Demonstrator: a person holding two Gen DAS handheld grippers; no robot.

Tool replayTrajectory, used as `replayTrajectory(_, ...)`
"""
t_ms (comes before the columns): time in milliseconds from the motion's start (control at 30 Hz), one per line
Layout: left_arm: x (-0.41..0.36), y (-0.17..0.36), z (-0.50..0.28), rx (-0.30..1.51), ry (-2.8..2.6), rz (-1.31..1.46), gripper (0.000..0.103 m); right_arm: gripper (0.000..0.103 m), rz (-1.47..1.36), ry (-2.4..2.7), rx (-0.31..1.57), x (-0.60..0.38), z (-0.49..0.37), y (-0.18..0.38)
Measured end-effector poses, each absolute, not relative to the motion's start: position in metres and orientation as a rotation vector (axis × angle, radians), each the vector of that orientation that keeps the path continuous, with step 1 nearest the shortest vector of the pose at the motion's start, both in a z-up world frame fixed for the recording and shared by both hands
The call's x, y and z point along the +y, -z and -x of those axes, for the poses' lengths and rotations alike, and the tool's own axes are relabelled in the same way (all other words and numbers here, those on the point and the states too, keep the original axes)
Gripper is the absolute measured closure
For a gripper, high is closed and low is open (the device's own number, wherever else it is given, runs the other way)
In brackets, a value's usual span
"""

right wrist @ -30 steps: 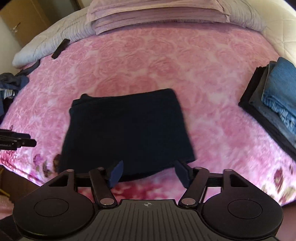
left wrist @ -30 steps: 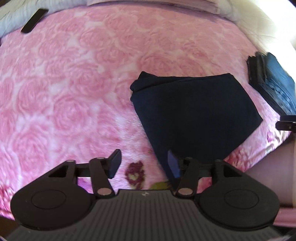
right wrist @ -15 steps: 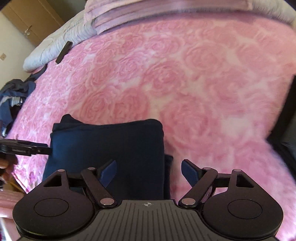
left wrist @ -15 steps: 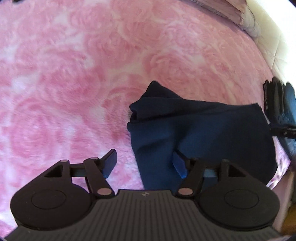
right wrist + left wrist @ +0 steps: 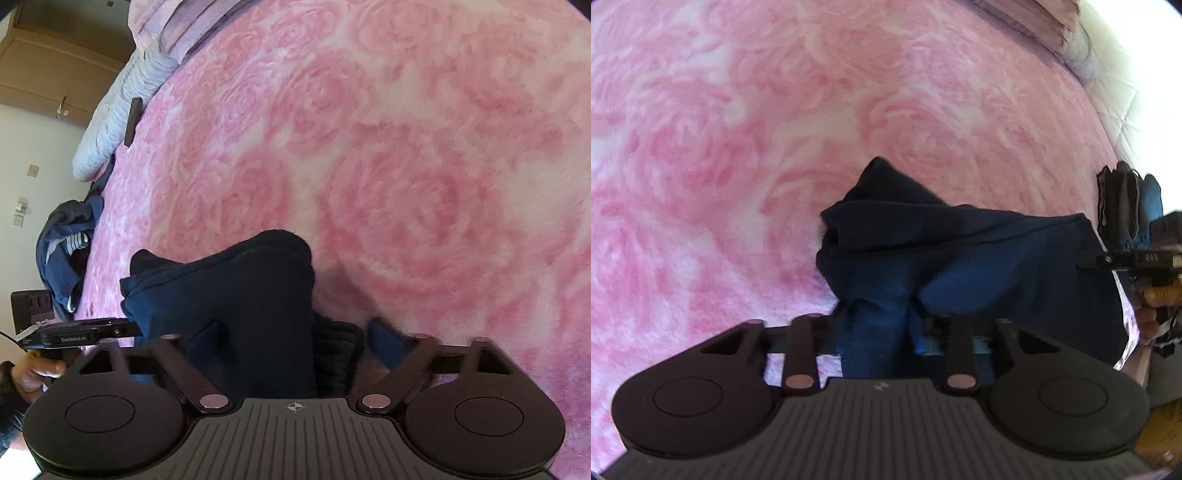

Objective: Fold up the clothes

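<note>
Navy garment (image 5: 960,258): folded, near bed (image 5: 738,147) edge, bunched where gripped, presumably for lifting or a further fold
Left tool (image 5: 875,332): pinching its near edge
Right tool (image 5: 291,332): spread astride opposite end

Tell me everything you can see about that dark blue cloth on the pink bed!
The dark blue cloth is soft, folded clothing with several layers, lying on the pink rose blanket. Its near edge is bunched and lifted. The left tool is shut on its left side, and the right tool, jaws apart, sits around its right side. A thin seam runs along its top layer. What garment it is cannot be told.
</note>
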State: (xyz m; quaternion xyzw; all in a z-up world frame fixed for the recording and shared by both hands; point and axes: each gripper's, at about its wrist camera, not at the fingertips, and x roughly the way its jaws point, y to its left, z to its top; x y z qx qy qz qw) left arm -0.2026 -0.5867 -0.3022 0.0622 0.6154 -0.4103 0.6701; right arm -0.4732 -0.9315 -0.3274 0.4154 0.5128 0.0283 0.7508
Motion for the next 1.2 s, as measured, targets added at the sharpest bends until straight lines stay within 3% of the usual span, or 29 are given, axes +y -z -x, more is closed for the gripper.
replayTrajectory(100, -0.603, 0.292, 0.198, 1.344, 0.968, -0.172, 0.085, 0.058, -0.915, -0.042, 1.11, -0.934, 0.478, 0.312)
replayTrajectory(167, -0.615, 0.285, 0.195, 1.314, 0.996, -0.193, 0.085, 0.064, -0.96, -0.029, 1.061, -0.943, 0.49, 0.301)
replayTrajectory(367, -0.646, 0.272, 0.187, 1.249, 1.051, -0.269, 0.079, 0.061, -1.011, 0.125, 0.964, -0.954, 0.521, 0.295)
replayTrajectory(433, -0.653, 0.281, 0.185, 1.267, 1.024, -0.314, 0.075, 0.055, -1.024, 0.161, 0.955, -0.954, 0.524, 0.302)
replayTrajectory(500, -0.65, 0.28, 0.187, 1.263, 1.01, -0.339, 0.074, 0.039, -0.987, 0.191, 0.948, -0.951, 0.523, 0.295)
replayTrajectory(533, -0.644, 0.276, 0.19, 1.251, 1.009, -0.342, 0.072, 0.037, -0.967, 0.205, 0.944, -0.949, 0.523, 0.291)
replayTrajectory(800, -0.593, 0.261, 0.242, 1.248, 1.036, -0.399, 0.071, 0.037, -0.64, 0.155, 0.914, -0.892, 0.543, 0.233)
replayTrajectory(1000, -0.598, 0.302, 0.248, 1.265, 1.008, -0.472, 0.064, 0.042, -0.628, 0.236, 1.054, -0.883, 0.545, 0.283)
replayTrajectory(1200, -0.588, 0.284, 0.258, 1.247, 1.013, -0.481, 0.071, 0.042, -0.632, 0.199, 1.026, -0.88, 0.551, 0.264)
